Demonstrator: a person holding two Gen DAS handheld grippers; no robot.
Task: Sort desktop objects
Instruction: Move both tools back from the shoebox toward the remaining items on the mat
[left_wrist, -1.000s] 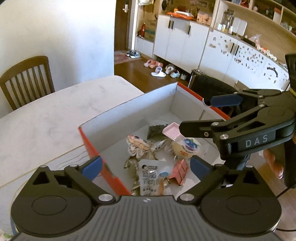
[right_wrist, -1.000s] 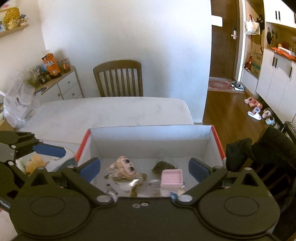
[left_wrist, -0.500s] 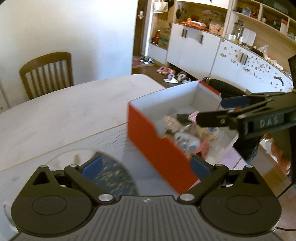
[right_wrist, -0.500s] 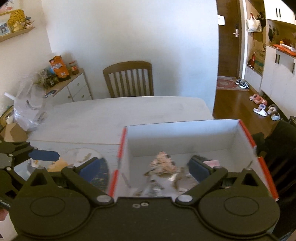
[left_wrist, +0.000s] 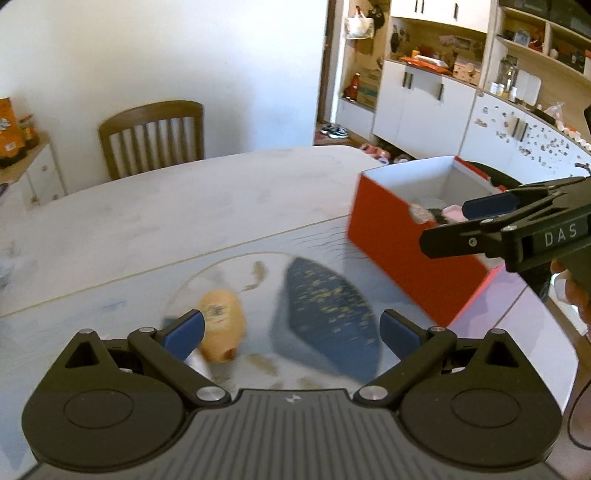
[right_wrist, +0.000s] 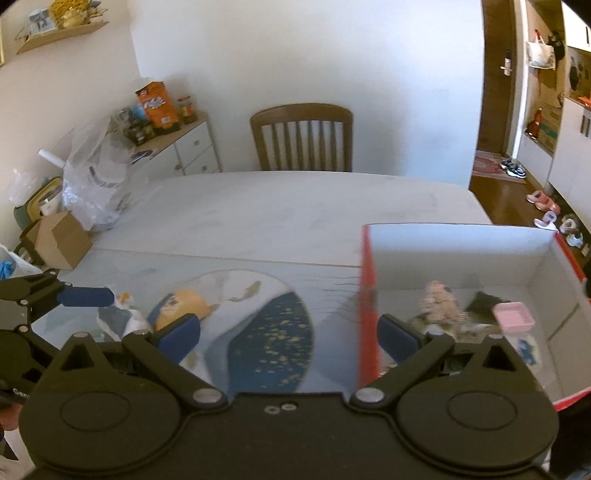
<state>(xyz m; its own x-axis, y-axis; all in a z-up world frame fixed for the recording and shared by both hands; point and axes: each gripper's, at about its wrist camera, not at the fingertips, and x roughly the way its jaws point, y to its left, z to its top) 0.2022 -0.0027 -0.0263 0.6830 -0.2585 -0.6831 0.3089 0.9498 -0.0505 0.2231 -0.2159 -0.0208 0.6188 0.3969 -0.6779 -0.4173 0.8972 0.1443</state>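
A red box with a white inside (left_wrist: 402, 236) (right_wrist: 461, 254) stands at the table's right end, holding a pink soap dish (right_wrist: 514, 315), a doll-face item (right_wrist: 439, 297) and other small things. On the printed mat lies a yellowish wrapped bun (left_wrist: 221, 325) (right_wrist: 184, 304), with a small white and grey figure (right_wrist: 118, 317) beside it. My left gripper (left_wrist: 291, 332) hangs open over the mat, the bun close to its left finger. My right gripper (right_wrist: 290, 334) is open and empty at the box's left wall; in the left wrist view it (left_wrist: 476, 218) reaches over the box.
A wooden chair (right_wrist: 301, 136) stands at the table's far side. A white cabinet with jars and an orange carton (right_wrist: 159, 103) is at the left, plastic bags (right_wrist: 92, 177) and a cardboard box (right_wrist: 55, 240) beside it. Cupboards and shoes lie to the right.
Both grippers have swung left, away from over the box toward the mat. The box now sits to the right in both views, and the bun has come into view. Both stay open.
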